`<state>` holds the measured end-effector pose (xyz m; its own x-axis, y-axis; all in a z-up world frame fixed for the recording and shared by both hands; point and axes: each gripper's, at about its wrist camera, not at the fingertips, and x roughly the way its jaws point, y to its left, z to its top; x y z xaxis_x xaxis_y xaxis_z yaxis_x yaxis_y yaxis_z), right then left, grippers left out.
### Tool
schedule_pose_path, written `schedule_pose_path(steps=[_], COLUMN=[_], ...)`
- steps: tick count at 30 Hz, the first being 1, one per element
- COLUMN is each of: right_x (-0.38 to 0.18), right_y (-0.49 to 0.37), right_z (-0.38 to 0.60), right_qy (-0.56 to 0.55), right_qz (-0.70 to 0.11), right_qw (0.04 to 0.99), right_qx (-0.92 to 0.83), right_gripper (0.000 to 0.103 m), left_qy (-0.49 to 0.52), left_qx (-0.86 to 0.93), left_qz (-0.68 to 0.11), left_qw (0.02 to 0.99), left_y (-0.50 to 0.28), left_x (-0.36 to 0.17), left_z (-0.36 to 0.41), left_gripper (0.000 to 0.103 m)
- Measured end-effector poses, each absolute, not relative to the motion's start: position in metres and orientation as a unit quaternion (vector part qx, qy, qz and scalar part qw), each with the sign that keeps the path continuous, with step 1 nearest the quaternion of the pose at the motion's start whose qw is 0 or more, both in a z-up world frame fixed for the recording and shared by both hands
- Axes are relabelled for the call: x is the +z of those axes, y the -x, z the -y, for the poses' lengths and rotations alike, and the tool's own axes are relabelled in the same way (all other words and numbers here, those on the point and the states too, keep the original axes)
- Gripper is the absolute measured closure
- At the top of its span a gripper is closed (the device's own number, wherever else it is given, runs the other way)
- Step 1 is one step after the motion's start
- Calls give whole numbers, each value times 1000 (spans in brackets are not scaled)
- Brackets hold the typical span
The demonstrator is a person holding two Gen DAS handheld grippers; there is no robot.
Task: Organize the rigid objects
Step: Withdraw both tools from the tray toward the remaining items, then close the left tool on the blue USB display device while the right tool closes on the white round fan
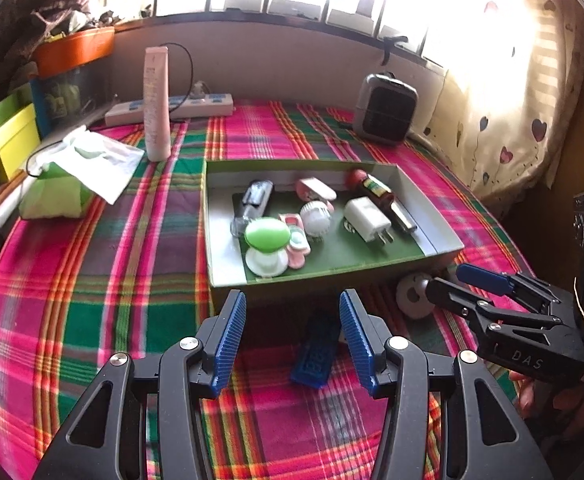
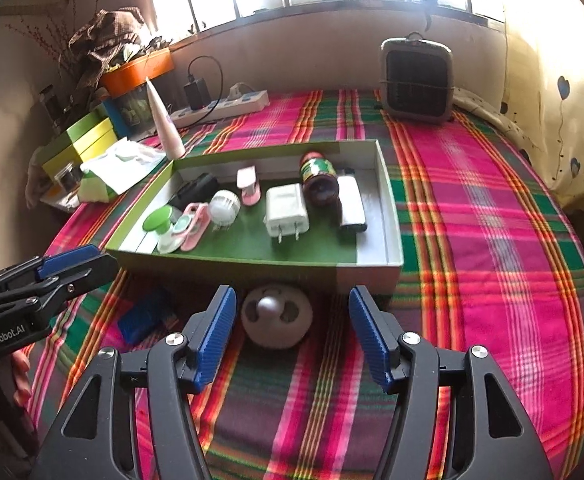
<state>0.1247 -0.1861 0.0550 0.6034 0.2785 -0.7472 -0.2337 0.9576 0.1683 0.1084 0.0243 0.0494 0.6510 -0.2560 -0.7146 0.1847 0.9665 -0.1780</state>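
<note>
Both hand-held grippers spread and empty — left hand-held gripper (image 1: 292,340) over a blue rectangular plastic block (image 1: 316,354), right hand-held gripper (image 2: 292,336) framing a white round plastic disc (image 2: 276,316), both near the plaid-covered bed's (image 2: 491,240) front edge — likely poised to grasp, then lift into the green-lined cardboard tray (image 2: 387,216).

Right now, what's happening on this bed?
A person with two handheld grippers is sorting small items into a tray. Both are open and empty. The left gripper points at a blue block on the blanket; the right gripper lines up on a white round gadget. Both items lie outside the tray, by its near wall.
</note>
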Motion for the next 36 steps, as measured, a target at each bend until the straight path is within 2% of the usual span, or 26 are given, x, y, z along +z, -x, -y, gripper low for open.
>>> schedule_pose_path(steps=[20,36], right_x=[37,32], right_y=[-130,-135], right_z=[172,165], right_qy=[-1,20], right_qz=[-445,-457], right_qw=[886,880], right_qx=[130,123], right_gripper=[42,42], left_qy=[20,-5], left_qx=[-146,-138], left_qz=[-441,-442], left_qw=[885,886], left_y=[-107,-109], left_x=[20,16], left_z=[-6,2], left_gripper=[54,54])
